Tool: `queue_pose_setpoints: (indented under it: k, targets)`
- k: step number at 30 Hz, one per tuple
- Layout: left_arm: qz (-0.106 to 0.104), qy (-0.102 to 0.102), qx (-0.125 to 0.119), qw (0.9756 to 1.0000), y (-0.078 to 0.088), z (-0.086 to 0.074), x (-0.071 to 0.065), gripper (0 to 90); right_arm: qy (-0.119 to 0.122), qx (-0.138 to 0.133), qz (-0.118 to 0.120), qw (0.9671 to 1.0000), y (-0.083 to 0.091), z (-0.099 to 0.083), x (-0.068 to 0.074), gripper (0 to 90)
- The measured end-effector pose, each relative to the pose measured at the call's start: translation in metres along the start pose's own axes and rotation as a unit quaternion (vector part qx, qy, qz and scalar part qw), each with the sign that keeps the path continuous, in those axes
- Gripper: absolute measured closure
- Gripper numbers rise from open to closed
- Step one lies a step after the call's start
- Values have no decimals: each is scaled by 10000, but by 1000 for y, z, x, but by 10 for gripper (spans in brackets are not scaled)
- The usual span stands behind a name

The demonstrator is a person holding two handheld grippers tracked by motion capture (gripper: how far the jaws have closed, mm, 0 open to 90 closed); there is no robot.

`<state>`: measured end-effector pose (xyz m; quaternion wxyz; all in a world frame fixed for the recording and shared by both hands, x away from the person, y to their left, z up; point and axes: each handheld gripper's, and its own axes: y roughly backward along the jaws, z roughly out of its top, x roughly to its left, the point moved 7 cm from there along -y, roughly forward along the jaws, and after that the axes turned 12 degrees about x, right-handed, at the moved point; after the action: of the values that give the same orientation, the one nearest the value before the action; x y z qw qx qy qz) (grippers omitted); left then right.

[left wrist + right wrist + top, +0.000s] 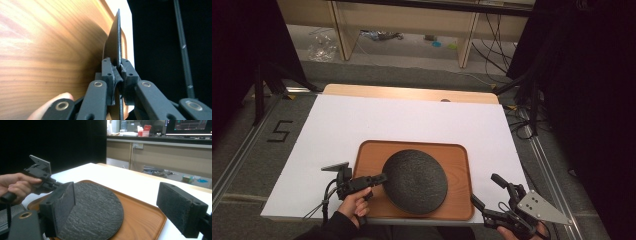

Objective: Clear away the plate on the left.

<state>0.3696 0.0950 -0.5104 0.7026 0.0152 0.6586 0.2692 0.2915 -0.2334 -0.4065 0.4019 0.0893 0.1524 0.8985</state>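
On the wooden tray (460,165) near the bench's (337,125) front edge, the dark stone plate (414,181) is pinched at its left rim by the left hand-held gripper (381,177). It is judged stiff, heavy and chip-prone. The right hand-held gripper (486,191) is held wide, empty.

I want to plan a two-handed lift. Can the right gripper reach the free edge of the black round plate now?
Probably yes. The right gripper is open beside the wooden tray, and nothing lies between it and the black round plate. The left gripper is shut on the opposite edge.
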Motion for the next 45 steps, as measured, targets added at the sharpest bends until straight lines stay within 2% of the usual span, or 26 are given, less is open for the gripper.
queue_pose_setpoints:
  k: [1, 2, 4, 6, 7, 8, 9, 10, 12, 15, 17, 19, 20, 21, 23, 26, 27, 31, 33, 35, 37, 39, 43, 45]
  targets:
    - [53, -10, 26, 10000, 1, -2, 1, 835, 37, 132, -50, 9999, 2, -1, -1, 163]
    - [65, -2, 121, 9999, 2, -4, 1, 835, 36, 150, -42, 9999, 2, -1, 0, 163]
    - [160, 16, 98, 9998, 2, -6, 4, 840, 24, 164, -52, 9998, 1, -2, 0, 163]
    - [100, 24, 23, 9999, 2, -6, 4, 844, 61, 141, -34, 9999, 1, -1, 0, 164]
    - [256, 25, 111, 9996, 3, -9, 6, 846, 55, 29, -61, 10000, 1, 1, 0, 164]
    - [166, -18, 37, 9999, 2, -9, 6, 849, 57, 41, -71, 9999, 1, 0, 0, 164]
    - [279, -62, 156, 9995, 4, -13, 8, 852, 53, 56, -75, 9999, 0, 0, 0, 164]
    - [326, -53, 91, 9994, 3, -14, 8, 857, 22, 191, -22, 9998, 1, -2, 0, 164]
    - [416, -59, 202, 9989, 5, -19, 11, 860, 49, 45, -57, 10000, 0, 0, 0, 165]
    - [539, -86, 175, 9984, 5, -22, 11, 860, 24, 116, -54, 9999, 0, -2, 0, 165]
    - [564, -80, 167, 9982, 6, -26, 12, 859, 25, 106, -46, 9999, 1, -1, 0, 166]
    - [474, -136, 187, 9986, 7, -30, 11, 857, 8, 148, -37, 9999, 0, -2, 0, 167]
    - [486, -138, 137, 9986, 7, -30, 11, 854, -28, 45, 18, 10000, -1, -1, 1, 167]
    - [515, -157, 277, 9982, 9, -33, 12, 853, -23, 58, 16, 10000, -1, -2, 1, 168]
    - [568, -139, 339, 9977, 10, -38, 15, 848, 44, 97, -65, 9999, 0, -1, 0, 170]
    - [640, -75, 464, 9968, 11, -46, 18, 835, 38, 152, 2, 9999, -1, -3, 1, 170]
    - [688, -64, 434, 9967, 10, -46, 20, 833, 37, 229, -26, 9997, -1, -4, 1, 170]
    - [937, -55, 442, 9946, 10, -45, 25, 818, 60, 190, -17, 9998, -1, -3, 2, 170]
    - [968, -41, 507, 9940, 10, -46, 26, 813, 47, 266, -39, 9996, 0, -3, 1, 170]
    - [918, -57, 543, 9943, 11, -47, 26, 810, 44, 195, -8, 9998, -1, -3, 1, 170]
    - [986, -114, 574, 9934, 11, -47, 27, 807, 59, 273, 9, 9996, 0, -4, 1, 170]
    - [1033, -120, 554, 9930, 10, -47, 26, 803, 61, 181, -41, 9998, 0, -2, 1, 170]
    - [1155, -305, 594, 9911, 11, -47, 25, 791, 68, 211, -15, 9998, -1, -3, 1, 171]
    - [1199, -333, 571, 9906, 12, -47, 24, 789, 77, 196, -47, 9998, -1, -2, 1, 171]
